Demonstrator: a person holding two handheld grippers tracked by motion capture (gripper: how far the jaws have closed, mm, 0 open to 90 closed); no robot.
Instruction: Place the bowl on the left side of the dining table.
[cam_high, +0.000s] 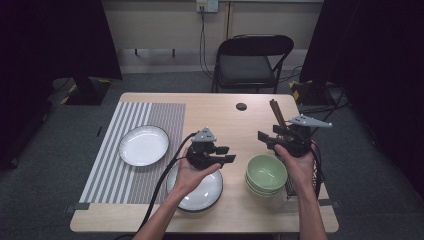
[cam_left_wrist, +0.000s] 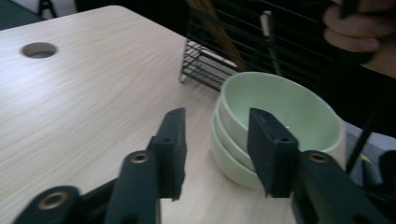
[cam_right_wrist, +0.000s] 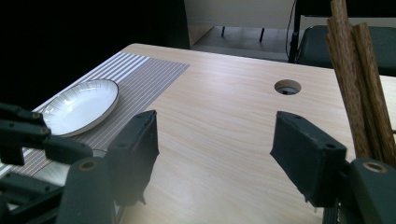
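Left gripper (cam_high: 226, 154): your left hand (cam_high: 192, 175) holds it above the near plate, pointing toward the stack of green bowls; jaws part-way apart with nothing between them. In the left gripper view (cam_left_wrist: 217, 149) the stack's near rim sits just beyond the pads, not touched.
Right gripper (cam_high: 266, 138): your right hand (cam_high: 295, 162) holds it behind the bowls, against the wire rack; jaws wide apart and empty (cam_right_wrist: 215, 154), facing across bare tabletop.
Item in hand: stack of green bowls (cam_high: 266, 174), apparently three nested (cam_left_wrist: 275, 121), standing upright on the table (cam_high: 240, 210) at its near right, just beside the wire rack (cam_high: 314, 172).
Handling, judged: glazed ceramic by the look, so stiff, smooth and likely slippery under the pads; fragile if knocked or dropped. One bowl should be fairly light, the whole stack noticeably heavier.
Where to grip: take the top bowl's rim, one pad inside the wall and one outside, on the side nearest your left gripper. Your jaws look wide enough for that wall already.
Risk, judged: nested bowls may cling, so a lift could drag the second bowl up.
Nearby: white plate (cam_high: 144, 145) on the striped placemat (cam_high: 115, 170); second plate (cam_high: 205, 195) under your left hand; wooden sticks (cam_right_wrist: 362, 79) standing in the rack.
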